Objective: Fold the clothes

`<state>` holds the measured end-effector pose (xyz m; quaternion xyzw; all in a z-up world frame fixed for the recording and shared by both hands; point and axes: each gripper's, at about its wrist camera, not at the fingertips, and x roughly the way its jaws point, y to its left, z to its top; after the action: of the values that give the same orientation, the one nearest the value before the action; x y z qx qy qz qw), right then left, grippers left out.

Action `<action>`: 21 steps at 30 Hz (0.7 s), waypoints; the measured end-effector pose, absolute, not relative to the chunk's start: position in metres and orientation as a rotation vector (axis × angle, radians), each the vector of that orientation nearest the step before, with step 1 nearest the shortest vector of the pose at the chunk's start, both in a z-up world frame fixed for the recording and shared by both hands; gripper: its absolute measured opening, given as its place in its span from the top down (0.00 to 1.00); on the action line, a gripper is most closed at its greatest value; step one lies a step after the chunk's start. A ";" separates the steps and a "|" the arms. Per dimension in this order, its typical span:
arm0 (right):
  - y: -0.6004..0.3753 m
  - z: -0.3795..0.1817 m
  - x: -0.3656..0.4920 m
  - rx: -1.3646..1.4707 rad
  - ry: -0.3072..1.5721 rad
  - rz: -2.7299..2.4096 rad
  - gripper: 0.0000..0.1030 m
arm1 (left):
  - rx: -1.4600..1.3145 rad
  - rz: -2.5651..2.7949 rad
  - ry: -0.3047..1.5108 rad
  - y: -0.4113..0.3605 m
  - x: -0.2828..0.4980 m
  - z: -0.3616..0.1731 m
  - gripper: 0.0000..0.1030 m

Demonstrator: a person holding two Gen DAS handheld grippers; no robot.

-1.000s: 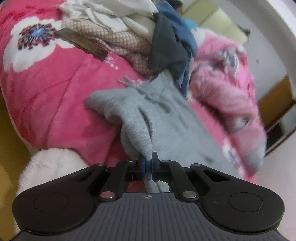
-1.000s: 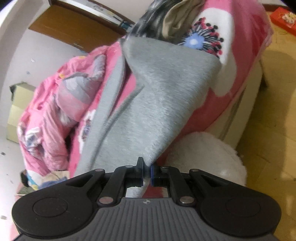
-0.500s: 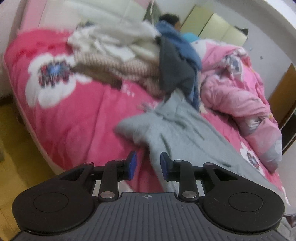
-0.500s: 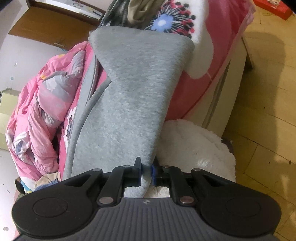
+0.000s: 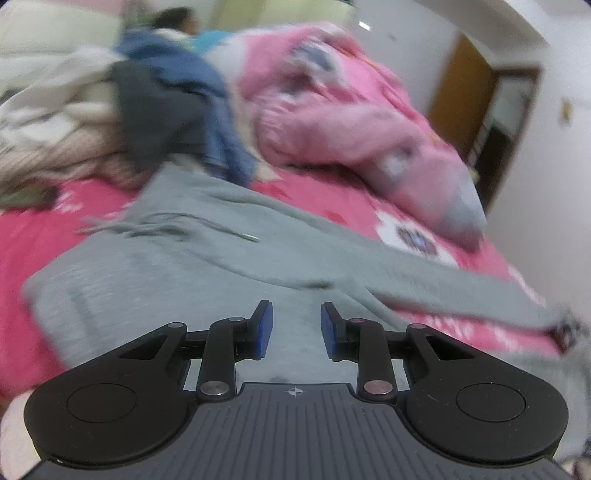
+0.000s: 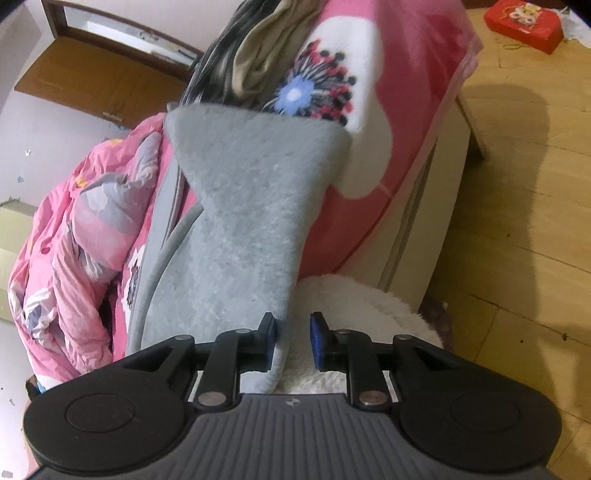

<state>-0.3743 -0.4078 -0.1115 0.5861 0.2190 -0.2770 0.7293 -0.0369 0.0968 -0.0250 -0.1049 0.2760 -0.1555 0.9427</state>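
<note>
A grey fleece garment (image 5: 207, 258) lies spread on the pink flowered bed cover (image 5: 40, 236). My left gripper (image 5: 293, 328) is open and empty just above the grey cloth. In the right wrist view the same grey garment (image 6: 255, 206) hangs over the bed's edge. My right gripper (image 6: 293, 341) is open, with the garment's lower end lying loose against its left finger. The left wrist view is blurred.
A pile of mixed clothes (image 5: 122, 110) sits at the far side of the bed. A crumpled pink quilt (image 5: 347, 114) lies to the right. A white fluffy stool (image 6: 354, 310) stands by the bed on the wooden floor (image 6: 517, 221). A red box (image 6: 524, 24) lies on the floor.
Both grippers let go of the grey garment: the left opened half a second ago and moved over the cloth, the right has just opened. The garment now lies spread on the bed.
</note>
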 end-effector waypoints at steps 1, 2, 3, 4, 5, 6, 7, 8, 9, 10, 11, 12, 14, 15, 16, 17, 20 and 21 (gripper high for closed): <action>-0.409 -0.111 -0.377 1.289 0.479 -0.621 0.79 | -0.181 -0.329 0.567 0.089 -0.036 -0.027 0.73; -0.410 -0.111 -0.379 1.286 0.476 -0.632 0.78 | -0.149 -0.341 0.572 0.080 -0.034 -0.029 0.73; -0.412 -0.110 -0.382 1.283 0.472 -0.645 0.78 | -0.119 -0.354 0.578 0.072 -0.032 -0.032 0.73; -0.413 -0.109 -0.385 1.279 0.466 -0.664 0.78 | -0.096 -0.361 0.582 0.066 -0.030 -0.034 0.73; -0.414 -0.108 -0.387 1.271 0.460 -0.687 0.78 | -0.074 -0.366 0.588 0.060 -0.028 -0.037 0.73; -0.414 -0.105 -0.390 1.247 0.458 -0.727 0.78 | -0.054 -0.365 0.596 0.055 -0.027 -0.040 0.73; -0.414 -0.102 -0.393 1.218 0.454 -0.769 0.78 | -0.035 -0.360 0.606 0.052 -0.025 -0.043 0.73; -0.414 -0.096 -0.394 1.172 0.450 -0.812 0.78 | -0.015 -0.353 0.616 0.049 -0.023 -0.046 0.73; -0.413 -0.090 -0.396 1.126 0.445 -0.855 0.78 | 0.006 -0.342 0.629 0.047 -0.021 -0.050 0.73; -0.412 -0.084 -0.396 1.077 0.440 -0.894 0.78 | 0.026 -0.326 0.645 0.045 -0.018 -0.054 0.73; -0.408 -0.075 -0.394 1.020 0.433 -0.917 0.78 | 0.043 -0.312 0.661 0.045 -0.015 -0.058 0.73; -0.404 -0.066 -0.389 0.962 0.426 -0.923 0.78 | 0.045 -0.303 0.674 0.046 -0.014 -0.060 0.73; -0.393 -0.045 -0.372 0.843 0.408 -0.885 0.78 | 0.034 -0.295 0.695 0.049 -0.012 -0.064 0.73; -0.385 -0.034 -0.359 0.779 0.402 -0.845 0.78 | 0.022 -0.296 0.694 0.051 -0.013 -0.064 0.73; -0.374 -0.023 -0.343 0.713 0.406 -0.784 0.78 | 0.012 -0.299 0.693 0.052 -0.013 -0.064 0.73; -0.364 -0.014 -0.325 0.653 0.412 -0.718 0.78 | 0.008 -0.306 0.689 0.052 -0.013 -0.063 0.73; -0.333 0.001 -0.266 0.547 0.464 -0.455 0.78 | 0.020 -0.332 0.679 0.048 -0.012 -0.062 0.73; -0.321 0.003 -0.243 0.535 0.493 -0.352 0.78 | 0.031 -0.339 0.677 0.045 -0.012 -0.062 0.73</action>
<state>-0.2432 -0.3213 0.0027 0.2604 0.2398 -0.1712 0.9194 -0.0123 0.0448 -0.0619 0.0152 0.3306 -0.1657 0.9290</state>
